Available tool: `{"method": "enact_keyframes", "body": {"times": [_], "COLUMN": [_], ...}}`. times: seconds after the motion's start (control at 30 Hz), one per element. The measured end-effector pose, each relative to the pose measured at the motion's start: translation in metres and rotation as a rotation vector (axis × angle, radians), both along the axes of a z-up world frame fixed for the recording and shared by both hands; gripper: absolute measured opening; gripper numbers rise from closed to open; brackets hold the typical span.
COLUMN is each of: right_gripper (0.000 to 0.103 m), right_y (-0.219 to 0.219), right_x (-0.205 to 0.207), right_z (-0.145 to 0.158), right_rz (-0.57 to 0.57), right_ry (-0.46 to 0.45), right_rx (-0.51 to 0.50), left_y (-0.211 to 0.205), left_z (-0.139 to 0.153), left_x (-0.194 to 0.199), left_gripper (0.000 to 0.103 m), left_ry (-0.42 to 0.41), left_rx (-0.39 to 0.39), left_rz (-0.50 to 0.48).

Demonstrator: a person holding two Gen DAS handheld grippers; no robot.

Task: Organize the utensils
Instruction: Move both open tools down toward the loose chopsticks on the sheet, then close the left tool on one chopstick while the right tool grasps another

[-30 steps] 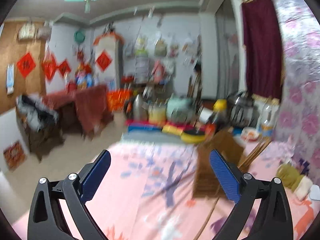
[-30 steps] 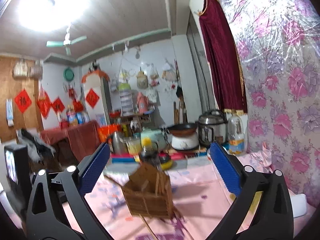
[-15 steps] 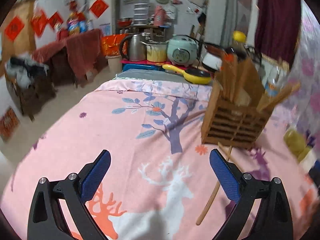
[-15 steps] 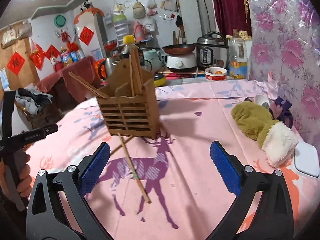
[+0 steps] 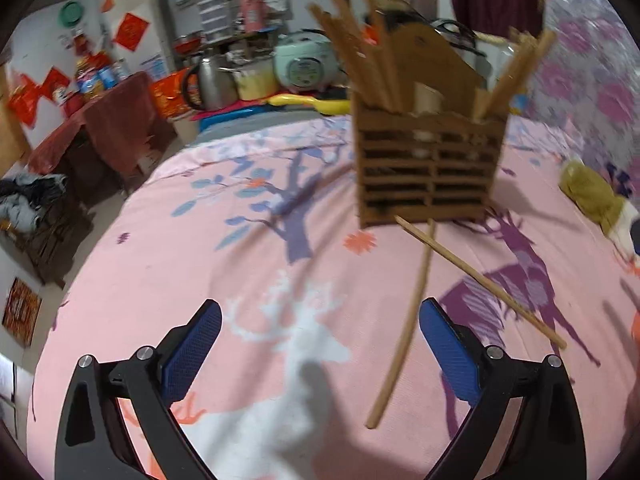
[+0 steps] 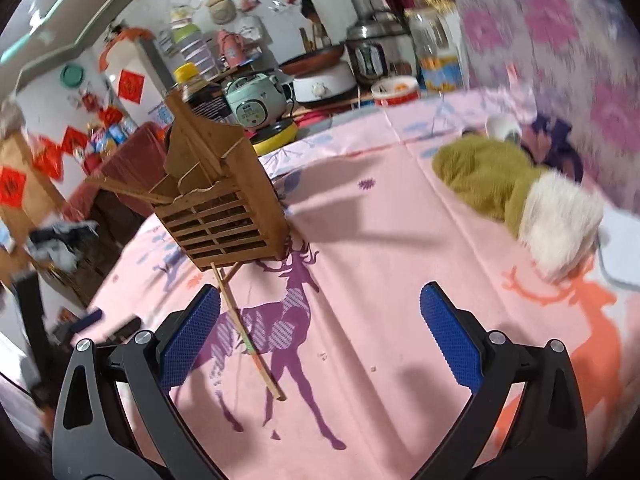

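A brown slatted wooden utensil holder (image 5: 428, 168) stands on the pink tablecloth with several chopsticks upright in it; it also shows in the right wrist view (image 6: 224, 208). Two loose chopsticks lie crossed in front of it: one (image 5: 404, 332) runs toward my left gripper, the other (image 5: 480, 280) slants right. In the right wrist view one chopstick (image 6: 248, 332) lies near the left finger. My left gripper (image 5: 320, 348) is open and empty above the cloth. My right gripper (image 6: 320, 336) is open and empty.
A green and white plush glove (image 6: 516, 196) lies on the right of the table, also in the left wrist view (image 5: 592, 196). A white flat object (image 6: 624, 248) lies by it. Cookers, pots and bottles (image 6: 320, 76) stand beyond the table's far edge.
Both grippers have tilted down and moved closer to the table and the holder. The loose chopsticks now lie just in front of the fingers. Both stay open.
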State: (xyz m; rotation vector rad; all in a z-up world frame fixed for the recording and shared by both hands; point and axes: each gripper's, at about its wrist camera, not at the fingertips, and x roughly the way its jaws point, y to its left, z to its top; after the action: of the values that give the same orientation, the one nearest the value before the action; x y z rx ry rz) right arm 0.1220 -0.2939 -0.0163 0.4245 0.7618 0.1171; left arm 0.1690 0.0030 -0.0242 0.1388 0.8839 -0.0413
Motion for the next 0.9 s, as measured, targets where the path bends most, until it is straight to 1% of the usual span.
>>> {"method": "enact_keyframes", "body": {"times": [0.1, 0.23, 0.3, 0.33, 0.37, 0.43, 0.47, 0.5, 0.53, 0.57, 0.6, 0.67, 0.77, 0.83, 0.9], "right_gripper": [0.097, 0.097, 0.097, 0.097, 0.097, 0.097, 0.097, 0.097, 0.097, 0.097, 0.097, 0.097, 0.097, 0.097, 0.097], "right_y": [-0.004, -0.002, 0.0, 0.002, 0.002, 0.003, 0.002, 0.002, 0.003, 0.003, 0.003, 0.005, 0.009, 0.013, 0.019], "right_x": [0.003, 0.005, 0.006, 0.006, 0.006, 0.005, 0.005, 0.004, 0.004, 0.003, 0.003, 0.003, 0.003, 0.003, 0.003], "right_z": [-0.005, -0.008, -0.009, -0.009, -0.009, -0.008, -0.007, -0.007, -0.006, -0.006, -0.006, -0.006, -0.006, -0.006, -0.008], "right_rz": [-0.006, 0.009, 0.014, 0.015, 0.016, 0.016, 0.015, 0.014, 0.014, 0.015, 0.017, 0.024, 0.039, 0.049, 0.066], "right_ry": [0.026, 0.041, 0.044, 0.043, 0.042, 0.038, 0.036, 0.034, 0.031, 0.03, 0.028, 0.027, 0.028, 0.027, 0.031], "right_rx": [0.038, 0.053, 0.044, 0.037, 0.034, 0.026, 0.024, 0.022, 0.017, 0.014, 0.009, 0.0, -0.015, -0.029, -0.044], "left_y": [-0.011, -0.023, -0.026, -0.026, -0.026, -0.022, -0.019, -0.016, -0.014, -0.012, -0.01, -0.007, -0.002, 0.003, 0.012], "left_z": [-0.01, -0.024, -0.031, -0.034, -0.04, -0.048, -0.046, -0.046, -0.046, -0.046, -0.046, -0.045, -0.043, -0.042, -0.041], "left_x": [0.0, 0.0, 0.001, 0.002, 0.005, 0.007, 0.007, 0.007, 0.006, 0.004, 0.001, -0.006, -0.018, -0.022, -0.025], "left_gripper": [0.097, 0.097, 0.089, 0.079, 0.067, 0.052, 0.045, 0.038, 0.027, 0.018, 0.014, 0.011, 0.009, 0.009, 0.009], "left_ry": [0.033, 0.076, 0.101, 0.116, 0.145, 0.184, 0.185, 0.188, 0.189, 0.189, 0.188, 0.186, 0.18, 0.182, 0.192], "left_rx": [0.005, 0.018, 0.02, 0.018, 0.01, -0.026, -0.055, -0.065, -0.074, -0.079, -0.082, -0.081, -0.078, -0.086, -0.115], "left_rz": [-0.045, -0.105, -0.119, -0.125, -0.13, -0.135, -0.133, -0.133, -0.132, -0.131, -0.128, -0.132, -0.139, -0.137, -0.123]}}
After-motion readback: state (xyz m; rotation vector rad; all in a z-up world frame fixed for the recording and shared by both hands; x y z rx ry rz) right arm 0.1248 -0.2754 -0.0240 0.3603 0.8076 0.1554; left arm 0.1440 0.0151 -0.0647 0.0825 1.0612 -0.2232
